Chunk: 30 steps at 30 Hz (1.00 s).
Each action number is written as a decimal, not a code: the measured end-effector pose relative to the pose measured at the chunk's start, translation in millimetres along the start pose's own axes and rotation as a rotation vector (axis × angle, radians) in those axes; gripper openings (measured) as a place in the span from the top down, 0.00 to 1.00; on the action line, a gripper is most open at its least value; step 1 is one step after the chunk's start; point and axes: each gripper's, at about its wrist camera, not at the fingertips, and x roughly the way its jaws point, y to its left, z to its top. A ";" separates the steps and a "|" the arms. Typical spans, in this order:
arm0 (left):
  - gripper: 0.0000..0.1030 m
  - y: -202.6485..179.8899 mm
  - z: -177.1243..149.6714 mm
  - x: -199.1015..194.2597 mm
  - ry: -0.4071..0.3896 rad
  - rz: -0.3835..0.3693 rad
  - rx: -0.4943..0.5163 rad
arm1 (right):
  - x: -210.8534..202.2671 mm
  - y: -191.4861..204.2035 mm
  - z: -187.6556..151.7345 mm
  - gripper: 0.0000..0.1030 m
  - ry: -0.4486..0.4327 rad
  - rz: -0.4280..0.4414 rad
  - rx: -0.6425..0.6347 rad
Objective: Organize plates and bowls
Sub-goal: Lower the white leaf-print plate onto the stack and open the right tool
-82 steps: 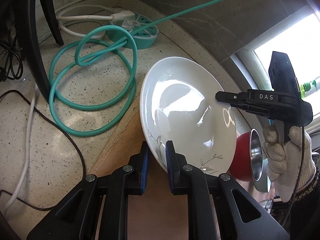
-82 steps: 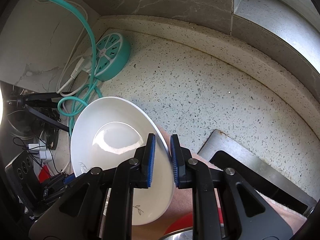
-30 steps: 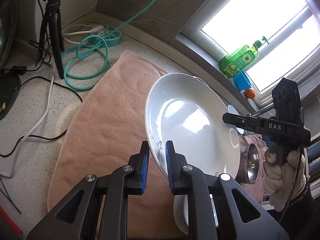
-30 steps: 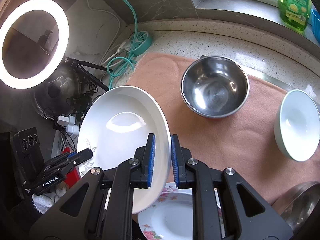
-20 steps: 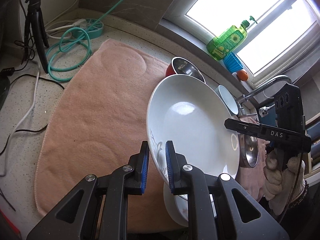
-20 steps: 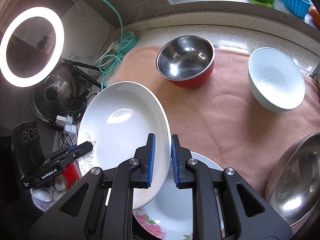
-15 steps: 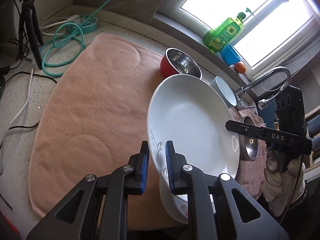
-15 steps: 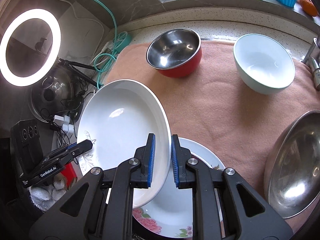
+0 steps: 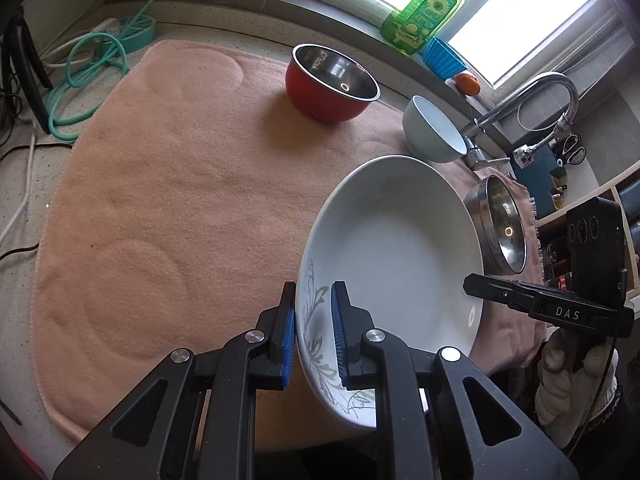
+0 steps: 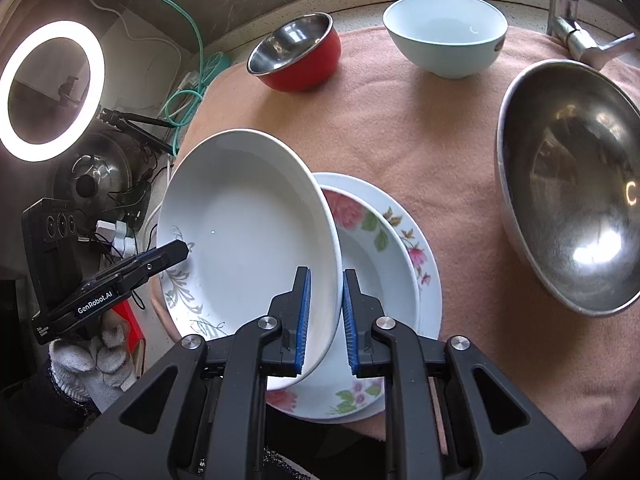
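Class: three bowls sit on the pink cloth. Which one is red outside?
The red bowl, farthest left with a steel inside. The pale bowl is light all over; the large steel bowl is bare metal.

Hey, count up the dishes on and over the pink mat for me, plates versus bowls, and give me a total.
Plates: 2, the white plate held up by both grippers and the floral plate lying on the mat.
Bowls: 3, the red bowl, the pale blue bowl and the large steel bowl.
Total: 5
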 end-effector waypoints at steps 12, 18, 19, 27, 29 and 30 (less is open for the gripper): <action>0.86 -15.9 -5.8 19.0 0.062 0.007 0.058 | 0.4 -22.1 -24.8 0.85 0.033 -0.020 0.073; 0.86 -18.4 -6.2 21.1 0.072 0.030 0.087 | 3.3 -20.3 -27.9 0.85 0.051 -0.033 0.068; 0.86 -19.6 -6.2 21.7 0.076 0.040 0.096 | 3.1 -20.1 -28.5 0.85 0.052 -0.032 0.068; 0.86 -26.4 -8.0 28.5 0.098 0.077 0.137 | 2.4 -21.1 -25.8 0.83 0.071 -0.038 0.074; 0.86 -26.6 -7.6 29.1 0.101 0.079 0.141 | 2.3 -20.2 -25.1 0.83 0.084 -0.045 0.069; 0.86 -26.8 -8.0 29.2 0.102 0.079 0.144 | 2.1 -19.8 -25.0 0.83 0.089 -0.049 0.066</action>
